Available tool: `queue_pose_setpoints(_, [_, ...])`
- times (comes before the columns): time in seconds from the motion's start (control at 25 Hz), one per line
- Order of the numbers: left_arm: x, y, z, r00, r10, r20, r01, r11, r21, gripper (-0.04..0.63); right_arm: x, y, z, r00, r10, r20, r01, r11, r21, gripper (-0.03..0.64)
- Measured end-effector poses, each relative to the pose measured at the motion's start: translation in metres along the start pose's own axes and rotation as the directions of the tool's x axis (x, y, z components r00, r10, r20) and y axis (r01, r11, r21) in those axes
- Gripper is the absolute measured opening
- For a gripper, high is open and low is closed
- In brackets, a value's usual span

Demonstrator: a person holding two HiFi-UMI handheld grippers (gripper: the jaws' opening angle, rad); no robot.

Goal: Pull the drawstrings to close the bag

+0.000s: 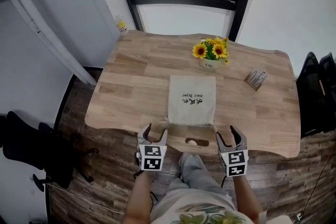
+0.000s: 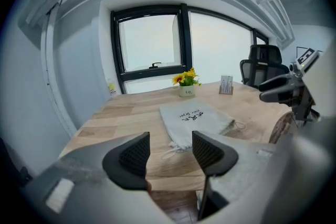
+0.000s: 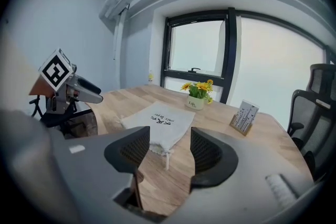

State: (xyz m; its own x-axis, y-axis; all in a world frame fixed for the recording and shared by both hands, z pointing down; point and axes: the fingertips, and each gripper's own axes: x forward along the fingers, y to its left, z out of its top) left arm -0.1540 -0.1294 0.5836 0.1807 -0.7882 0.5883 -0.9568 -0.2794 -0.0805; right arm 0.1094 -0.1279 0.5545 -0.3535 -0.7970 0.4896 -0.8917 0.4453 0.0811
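Observation:
A beige drawstring bag point(image 1: 192, 99) with dark print lies flat on the wooden table point(image 1: 131, 86), its gathered mouth toward the near edge. White drawstrings point(image 2: 169, 151) trail from the mouth's corners; one cord point(image 3: 167, 159) shows in the right gripper view. My left gripper point(image 1: 153, 135) hovers open just off the near edge, left of the bag's mouth. My right gripper point(image 1: 231, 136) hovers open to the mouth's right. Both hold nothing. The bag point(image 2: 195, 118) lies ahead of the left gripper point(image 2: 170, 153), and the bag point(image 3: 159, 124) also lies ahead of the right gripper point(image 3: 164, 150).
A small white pot of sunflowers point(image 1: 211, 52) stands behind the bag. A card holder point(image 1: 256, 80) sits at the right. Black office chairs point(image 1: 317, 92) stand right of the table and another point(image 1: 31, 147) at the left. The person's legs point(image 1: 197, 176) are below the table edge.

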Motion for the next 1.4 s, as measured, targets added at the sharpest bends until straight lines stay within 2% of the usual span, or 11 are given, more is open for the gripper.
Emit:
queue_pose_setpoints(0.36, [0.045,0.007,-0.032,0.995,0.008,-0.103,-0.006,1.000,0.025,0.250,0.030,0.002,-0.031,0.996,0.024,-0.083,-0.022,0.999,0.024,0.238])
queue_pose_setpoints(0.68, [0.070,0.015,-0.053,0.984,0.025,-0.178,-0.007,0.995,0.102,0.250,0.047,0.004,-0.056,0.987,0.029,-0.159,-0.024,0.999,0.032,0.238])
queue_pose_setpoints(0.96, [0.087,0.015,-0.063,0.977,0.014,-0.215,0.007,0.995,0.097,0.250,0.066,0.002,-0.080,0.974,0.025,-0.227,-0.015,0.999,0.049,0.236])
queue_pose_setpoints(1.4, [0.102,0.015,-0.071,0.968,-0.005,-0.251,0.028,0.996,0.088,0.250,0.088,-0.019,-0.109,0.933,-0.138,-0.332,0.142,0.990,-0.014,0.221])
